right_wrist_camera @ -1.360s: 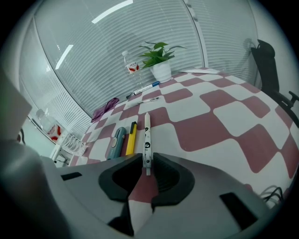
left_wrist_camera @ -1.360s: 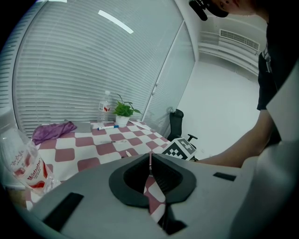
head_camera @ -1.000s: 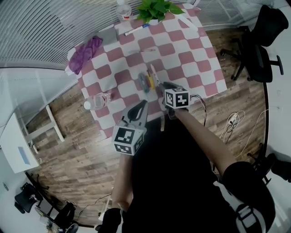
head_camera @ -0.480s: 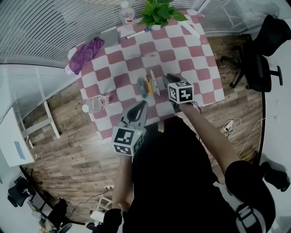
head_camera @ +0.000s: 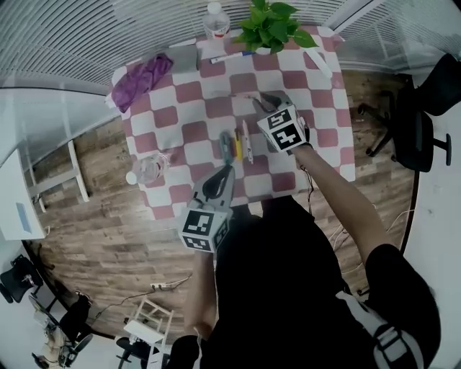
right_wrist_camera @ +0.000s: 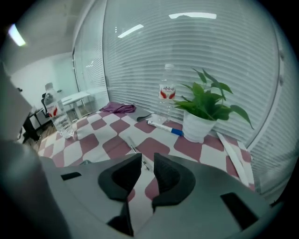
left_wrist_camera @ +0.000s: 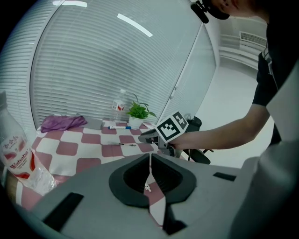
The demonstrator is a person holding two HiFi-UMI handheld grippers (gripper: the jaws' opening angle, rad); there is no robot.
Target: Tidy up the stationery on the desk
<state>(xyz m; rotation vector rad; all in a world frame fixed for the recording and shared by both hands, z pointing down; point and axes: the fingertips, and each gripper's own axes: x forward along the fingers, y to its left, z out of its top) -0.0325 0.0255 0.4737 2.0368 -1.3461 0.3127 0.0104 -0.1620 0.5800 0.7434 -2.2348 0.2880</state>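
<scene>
Right tongs [head_camera: 265, 101] farther forward, plant [head_camera: 272, 21] ahead

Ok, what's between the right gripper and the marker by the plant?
A thin pen lies on the checked cloth ahead of the right gripper, short of the marker; the rest is bare cloth. The right gripper view shows it.

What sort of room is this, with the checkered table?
Most likely an office: a desk with pens on it, a swivel chair on the wood floor, and blinds along the glass walls.
</scene>
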